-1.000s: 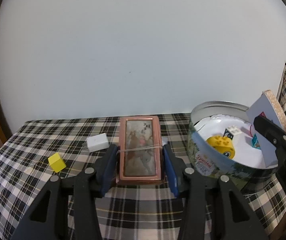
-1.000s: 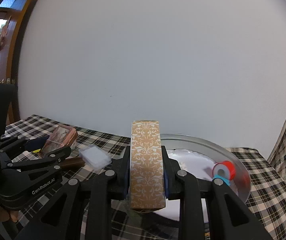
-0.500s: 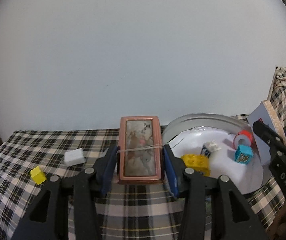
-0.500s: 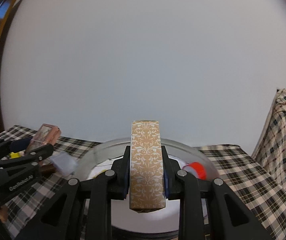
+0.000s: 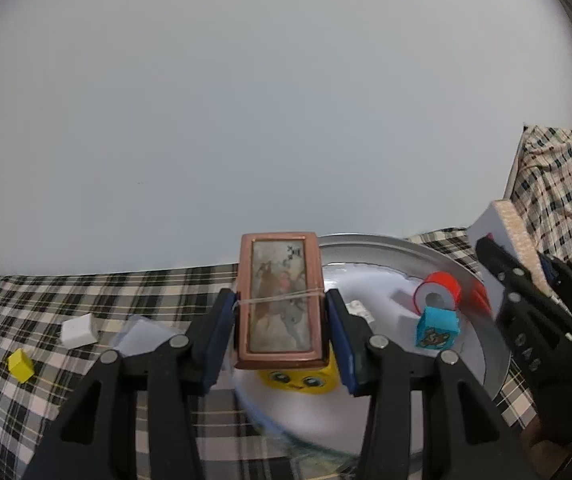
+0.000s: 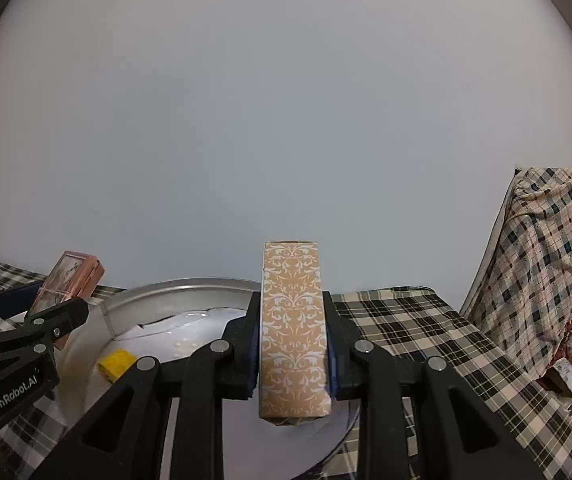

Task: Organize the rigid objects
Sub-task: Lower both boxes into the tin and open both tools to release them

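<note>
2 boxes ride clamped over the round metal tin (image 5: 446, 254): left gripper (image 5: 282, 334) pinches a copper-framed picture box (image 5: 280, 300); right gripper (image 6: 292, 346) pinches a tan damask carton (image 6: 292, 328); 2 loose pieces, a yellow cube (image 5: 20, 366) and a white block (image 5: 77, 330), wait on the checked tablecloth (image 5: 46, 400).

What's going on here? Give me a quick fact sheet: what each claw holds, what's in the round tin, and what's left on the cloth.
left gripper: shut on copper framed box
right gripper: shut on gold patterned box
round tin: red tape roll, blue cube, yellow face block, white brick
checked tablecloth: small yellow cube, white block
</note>
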`<state>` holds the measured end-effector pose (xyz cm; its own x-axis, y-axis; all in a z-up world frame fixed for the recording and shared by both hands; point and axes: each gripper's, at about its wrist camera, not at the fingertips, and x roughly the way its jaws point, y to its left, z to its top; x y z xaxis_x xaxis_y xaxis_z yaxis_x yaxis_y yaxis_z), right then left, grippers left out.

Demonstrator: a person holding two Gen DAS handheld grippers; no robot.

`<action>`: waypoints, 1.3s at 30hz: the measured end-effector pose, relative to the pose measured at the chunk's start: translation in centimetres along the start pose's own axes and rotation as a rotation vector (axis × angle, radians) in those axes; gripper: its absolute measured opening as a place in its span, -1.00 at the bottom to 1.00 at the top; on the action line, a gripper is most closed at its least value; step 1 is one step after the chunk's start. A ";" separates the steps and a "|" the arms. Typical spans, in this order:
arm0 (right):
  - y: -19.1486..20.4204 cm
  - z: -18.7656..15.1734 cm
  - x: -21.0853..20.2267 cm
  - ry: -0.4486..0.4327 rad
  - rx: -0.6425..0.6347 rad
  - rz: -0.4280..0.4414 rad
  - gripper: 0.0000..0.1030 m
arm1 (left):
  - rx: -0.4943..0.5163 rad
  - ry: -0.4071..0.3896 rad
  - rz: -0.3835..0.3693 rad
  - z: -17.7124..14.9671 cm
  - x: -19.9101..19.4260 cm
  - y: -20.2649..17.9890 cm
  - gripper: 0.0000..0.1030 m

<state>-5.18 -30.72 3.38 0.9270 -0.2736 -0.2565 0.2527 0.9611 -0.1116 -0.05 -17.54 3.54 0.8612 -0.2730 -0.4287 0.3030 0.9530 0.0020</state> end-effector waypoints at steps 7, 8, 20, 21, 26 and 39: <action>-0.6 -0.3 2.1 0.048 -0.041 -0.043 -0.46 | 0.030 0.031 -0.035 0.0 1.9 -2.8 -0.12; -0.8 -0.3 2.3 0.049 -0.044 -0.048 -0.46 | 0.034 0.039 -0.037 -0.1 2.1 -2.9 -0.12; -1.0 -0.8 5.3 0.160 -0.039 0.015 -0.46 | 0.033 0.153 -0.035 -1.0 5.6 -4.0 -0.12; -0.8 -0.9 5.5 0.168 -0.046 0.019 -0.46 | 0.036 0.157 -0.033 -1.0 5.7 -4.1 -0.12; 0.6 -1.4 5.7 0.201 -0.089 0.046 -0.39 | 0.043 0.135 -0.007 -1.0 5.6 -4.4 -0.09; -7.8 0.1 1.2 -0.032 0.319 0.035 0.84 | -0.077 -0.008 0.074 0.1 1.4 -0.9 0.99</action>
<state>-5.97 -38.55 4.00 0.9438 -0.2433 -0.2238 0.2896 0.9349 0.2050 0.92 -18.81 2.97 0.8835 -0.2018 -0.4228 0.2062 0.9779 -0.0358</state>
